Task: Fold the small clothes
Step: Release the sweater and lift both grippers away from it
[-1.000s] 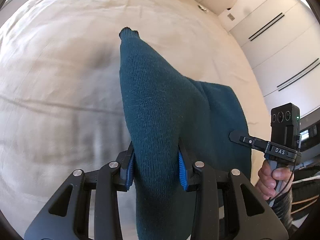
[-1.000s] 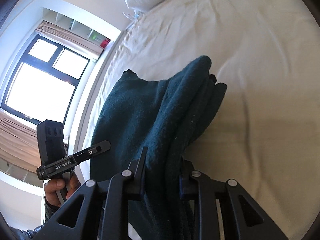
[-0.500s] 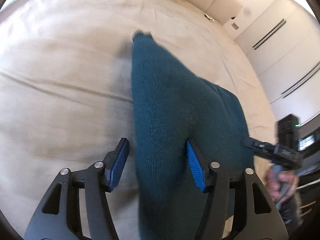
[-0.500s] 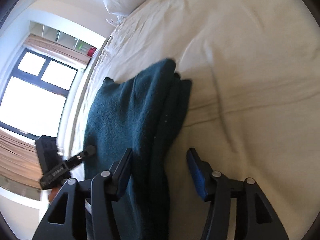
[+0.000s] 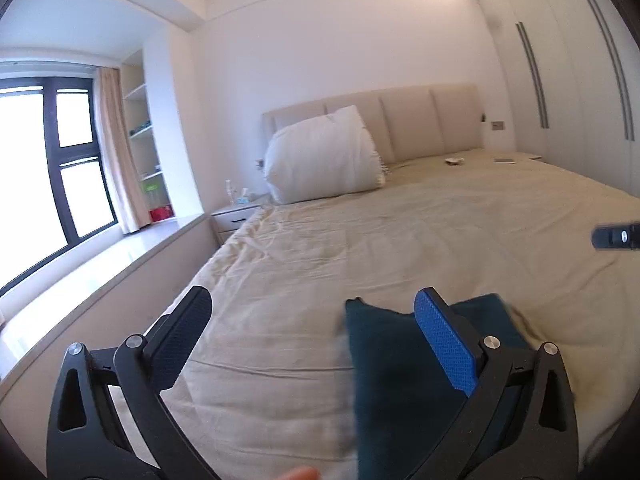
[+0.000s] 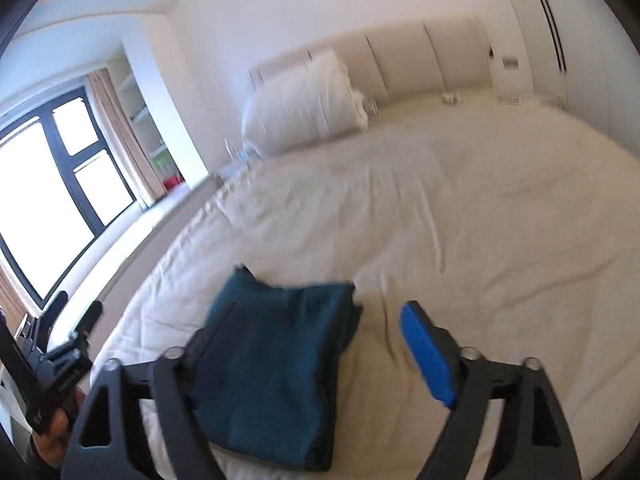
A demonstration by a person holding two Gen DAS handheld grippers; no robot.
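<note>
- Left wrist view: the left tool (image 5: 312, 320) points across a bed (image 5: 400, 232) with a cream sheet; its jaws are spread wide and still opening, with nothing pinched between them.
- A folded teal knit garment (image 5: 384, 368) lies flat on the sheet near the foot of the bed, behind the blue-padded finger (image 5: 444, 344); no pad presses on it.
- The other finger (image 5: 180, 340) stands over bare sheet near the bed's window-side edge.
- A white pillow (image 5: 320, 160) leans against the beige padded headboard (image 5: 420, 116); a nightstand (image 5: 236, 216) stands just beside the bed, with a dark-framed window (image 5: 48, 168) farther left and wardrobe doors (image 5: 560, 80) on the right.
- The tip of the right tool (image 5: 616, 236) shows at the right edge.
- Right wrist view (blurred): the right tool (image 6: 310, 330) is likewise spread, its jaws opening and gripping nothing.
- The teal garment (image 6: 272, 364) rests on the sheet (image 6: 460, 220), partly behind the dark finger (image 6: 212, 340), apart from the blue pad (image 6: 428, 352).
- At the lower left, a hand (image 6: 52, 436) holds the left tool's handle.
</note>
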